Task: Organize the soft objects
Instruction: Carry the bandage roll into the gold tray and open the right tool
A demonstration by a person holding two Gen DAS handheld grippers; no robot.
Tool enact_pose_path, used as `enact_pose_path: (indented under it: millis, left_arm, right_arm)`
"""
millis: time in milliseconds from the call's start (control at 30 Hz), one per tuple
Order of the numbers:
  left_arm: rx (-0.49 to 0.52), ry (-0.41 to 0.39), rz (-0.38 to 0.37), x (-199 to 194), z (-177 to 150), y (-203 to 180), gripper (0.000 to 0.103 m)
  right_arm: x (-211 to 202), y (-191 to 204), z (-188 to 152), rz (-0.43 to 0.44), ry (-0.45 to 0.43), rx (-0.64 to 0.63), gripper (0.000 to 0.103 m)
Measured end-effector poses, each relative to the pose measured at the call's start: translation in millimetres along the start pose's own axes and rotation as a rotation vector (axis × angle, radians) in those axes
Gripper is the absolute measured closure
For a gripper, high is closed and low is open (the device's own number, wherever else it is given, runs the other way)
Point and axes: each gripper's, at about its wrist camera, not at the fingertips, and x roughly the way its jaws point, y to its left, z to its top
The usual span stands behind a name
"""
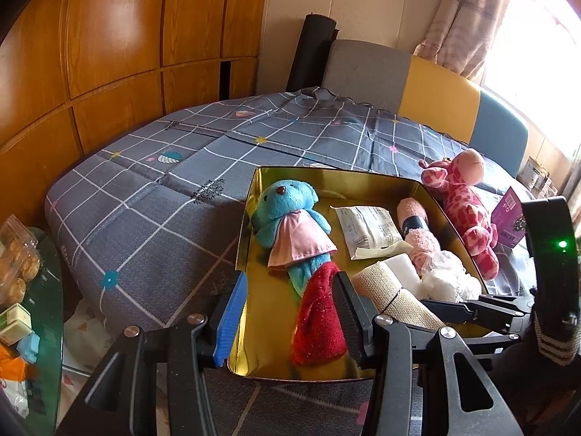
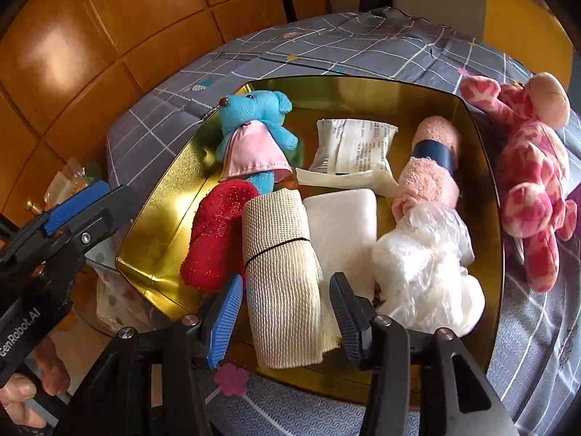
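One item left outside: the pink giraffe (image 2: 526, 181) lies on the checked surface (image 1: 145, 200), touching the gold tin (image 2: 484, 189) from outside at 3 o'clock. Everything else soft is in the tin.

Risks, my read:
- Tin: thin metal, light. A sideways nudge from either tongs could skate it on the cloth. It sits near the 6 o'clock edge of the surface.
- Giraffe: floppy and long. Grabbed by one leg it will dangle and may snag the rim.
- Bandage roll (image 2: 279, 272): lies between the jaws of the right tongs (image 2: 287, 281), which stand moderately wide with the pads not pressing. If they pull out at an angle, the roll gets dragged or the loose end unwinds.
- Red sock (image 1: 319, 319): between the jaws of the left tongs (image 1: 290, 279), which are fairly narrow and hold nothing. The sock brushes the black finger, so a lift could catch the fuzz.

Materials, tin as dial:
- Plastic-wrapped white bundle (image 2: 425, 265), 5 o'clock: crinkly, slippery.
- Pink towel roll (image 2: 428, 167), 2 o'clock: terry, dark band round it.
- Blue bear (image 2: 250, 134), 11 o'clock: plush, satin pink dress.
- White block (image 2: 341, 225), centre: smooth, rounded corners.
- Printed packet (image 2: 352, 145), 12 o'clock: flat, creased film.
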Motion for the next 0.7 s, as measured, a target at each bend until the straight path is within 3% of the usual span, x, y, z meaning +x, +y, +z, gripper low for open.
enact_pose_path:
  millis: [267, 700]
  left_arm:
    - [0.011, -0.004, -0.005, -2.7, 0.3, -4.6, 0.054]
    - [0.052, -0.019, -0.032, -12.4, 1.2, -21.1, 0.054]
  right_arm:
    - [-22.9, -5.4, -4.8, -0.005, -0.060, 0.034, 0.052]
    - [-71.0, -31.7, -26.4, -0.108, -0.168, 0.072, 0.053]
